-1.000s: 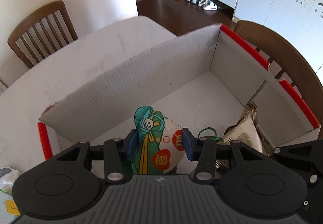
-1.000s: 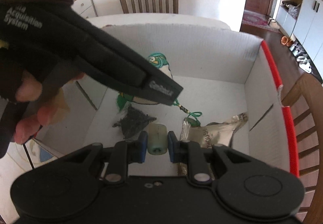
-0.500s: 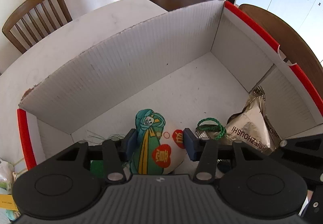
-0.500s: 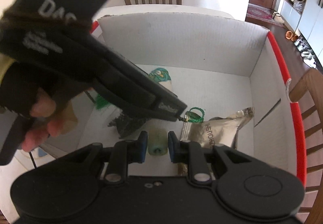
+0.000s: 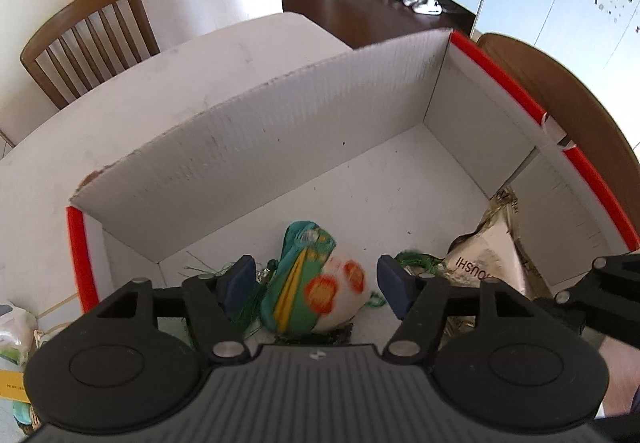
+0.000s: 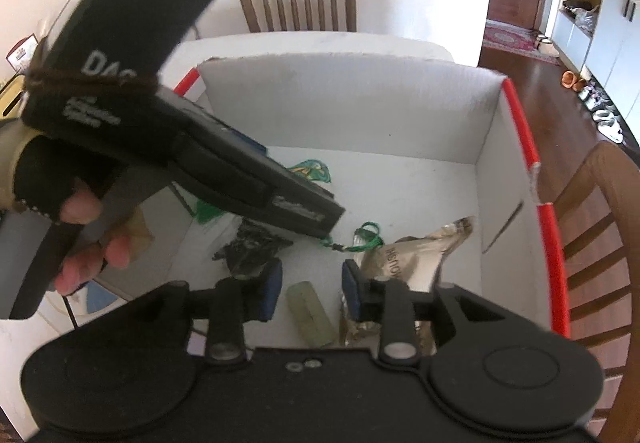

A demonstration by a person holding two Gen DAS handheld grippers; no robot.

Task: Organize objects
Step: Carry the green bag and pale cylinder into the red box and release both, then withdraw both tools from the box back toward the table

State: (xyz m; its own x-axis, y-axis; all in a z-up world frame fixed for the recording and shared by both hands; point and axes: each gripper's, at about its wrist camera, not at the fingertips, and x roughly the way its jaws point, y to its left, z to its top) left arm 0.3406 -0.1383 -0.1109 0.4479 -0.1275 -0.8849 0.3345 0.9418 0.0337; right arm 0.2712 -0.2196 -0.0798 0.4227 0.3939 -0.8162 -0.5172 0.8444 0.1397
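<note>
One white cardboard box (image 5: 280, 147) with red-edged rims sat on the white worktop (image 5: 120, 91) and held everything of interest. On its floor lay a green, white and orange pouch (image 5: 316, 283), directly between the spread fingers of the left gripper (image 5: 316, 285), which touched nothing. Just beside the pouch lay a green cord (image 6: 366, 239) and a crinkled silvery packet (image 6: 412, 255) toward the right wall. A pale green block (image 6: 312, 313) lay on the box floor between the right gripper's (image 6: 310, 289) fingers, which stood wide apart and clear of it. A dark, flaky clump (image 6: 252, 251) rested near the left finger in that view. Wooden chairs (image 5: 88, 39) stood around the worktop.
</note>
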